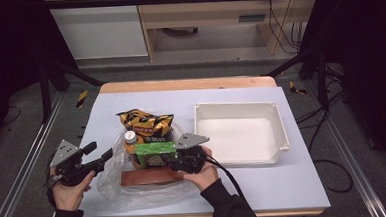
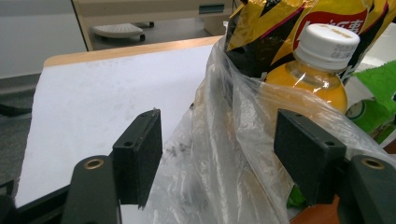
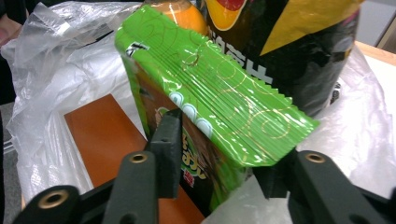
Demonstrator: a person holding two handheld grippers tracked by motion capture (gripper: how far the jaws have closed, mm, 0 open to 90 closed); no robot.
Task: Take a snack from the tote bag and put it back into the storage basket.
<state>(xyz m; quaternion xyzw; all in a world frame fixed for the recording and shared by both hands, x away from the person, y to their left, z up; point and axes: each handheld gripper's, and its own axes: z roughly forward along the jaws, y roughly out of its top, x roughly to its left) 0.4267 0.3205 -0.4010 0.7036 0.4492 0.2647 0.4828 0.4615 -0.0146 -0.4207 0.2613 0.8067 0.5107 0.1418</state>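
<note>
High view. The step in hand appears to be unloading a clear plastic bag (image 1: 135,184) at the near centre of the white table (image 1: 305,192). The right gripper (image 1: 172,161) grips the green snack pack (image 1: 155,153), which sits at the bag mouth. At 12 o'clock from the pack stand an orange drink bottle (image 1: 130,140) and a black-and-yellow crisp bag (image 1: 145,122); at 6 o'clock lies a brown flat box (image 1: 149,177). An empty white tray (image 1: 276,119) sits at 3 o'clock, well apart. The left gripper (image 1: 103,154) waits at 9 o'clock.

Left gripper view. The left gripper (image 2: 217,144) has its jaws spread, with crinkled, translucent bag film (image 2: 219,154) between them, not pinched. The bottle (image 2: 315,70) has a smooth white ribbed cap.

Right gripper view. The right gripper (image 3: 219,154) is clamped on the pack (image 3: 210,102), a glossy foil pillow pack with a serrated seal edge, tilted.

Next move, as judged: close the left jaws on the film to anchor the bag, then lift the pack clear toward the tray. The foil is slippery; keep a firm grip.
</note>
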